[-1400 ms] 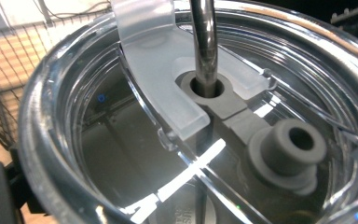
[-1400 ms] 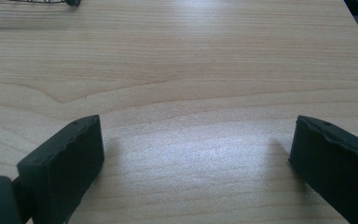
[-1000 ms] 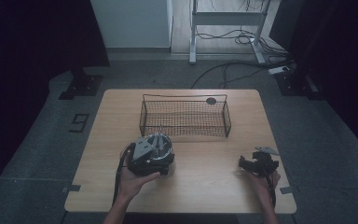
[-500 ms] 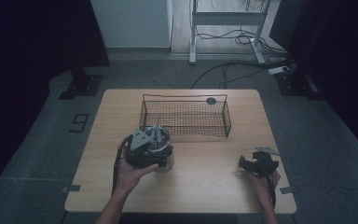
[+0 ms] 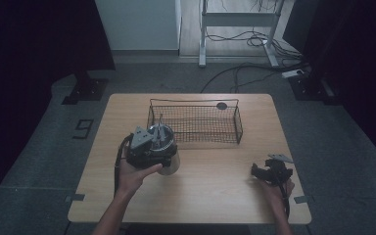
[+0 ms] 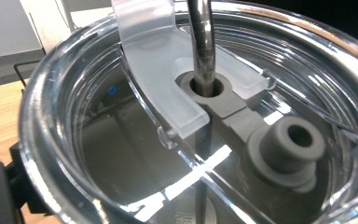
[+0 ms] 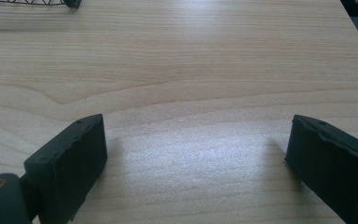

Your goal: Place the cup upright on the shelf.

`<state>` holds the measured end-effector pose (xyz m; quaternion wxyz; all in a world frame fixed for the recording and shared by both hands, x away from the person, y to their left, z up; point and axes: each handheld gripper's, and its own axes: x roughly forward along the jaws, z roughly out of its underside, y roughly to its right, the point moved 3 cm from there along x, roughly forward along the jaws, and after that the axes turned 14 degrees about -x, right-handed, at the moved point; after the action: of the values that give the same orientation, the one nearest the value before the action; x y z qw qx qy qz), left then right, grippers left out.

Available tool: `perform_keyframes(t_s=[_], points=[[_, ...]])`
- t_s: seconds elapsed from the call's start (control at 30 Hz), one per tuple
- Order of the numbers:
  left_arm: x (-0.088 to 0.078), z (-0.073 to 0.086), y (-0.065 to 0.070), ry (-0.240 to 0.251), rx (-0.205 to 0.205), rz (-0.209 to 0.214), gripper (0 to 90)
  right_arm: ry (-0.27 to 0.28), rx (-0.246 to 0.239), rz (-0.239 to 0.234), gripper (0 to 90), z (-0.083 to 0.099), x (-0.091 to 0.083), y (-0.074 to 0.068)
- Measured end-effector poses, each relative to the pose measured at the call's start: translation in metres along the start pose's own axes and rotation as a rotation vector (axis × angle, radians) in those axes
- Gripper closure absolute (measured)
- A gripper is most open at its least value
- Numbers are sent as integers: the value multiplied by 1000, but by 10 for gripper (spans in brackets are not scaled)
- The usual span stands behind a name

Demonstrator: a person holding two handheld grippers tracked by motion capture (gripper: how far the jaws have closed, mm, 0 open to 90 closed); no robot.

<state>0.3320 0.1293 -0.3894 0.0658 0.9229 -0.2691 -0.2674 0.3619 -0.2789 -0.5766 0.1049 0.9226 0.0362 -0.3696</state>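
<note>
A clear-lidded tumbler with a metal straw is held above the wooden table, just in front of the wire basket's left end. My left gripper is shut on the tumbler. In the left gripper view the transparent lid is very close, with the straw passing through a grey seal. My right gripper rests low at the table's right front. Its jaws stand wide open over bare wood, holding nothing.
The black wire basket stands at the middle back of the table, and its corner shows at the top of the right gripper view. A small dark round spot lies by its far rim. Cables and a metal stand are on the floor beyond.
My left gripper has carried the tumbler away from the person, toward the basket's left end. The right gripper has stayed still.
</note>
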Motion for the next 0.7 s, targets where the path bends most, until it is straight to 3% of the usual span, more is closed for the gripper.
perform_keyframes(t_s=[0.7], points=[[15,-23,2,5,20,-30,38,1,-1,1,50,0,0,0]])
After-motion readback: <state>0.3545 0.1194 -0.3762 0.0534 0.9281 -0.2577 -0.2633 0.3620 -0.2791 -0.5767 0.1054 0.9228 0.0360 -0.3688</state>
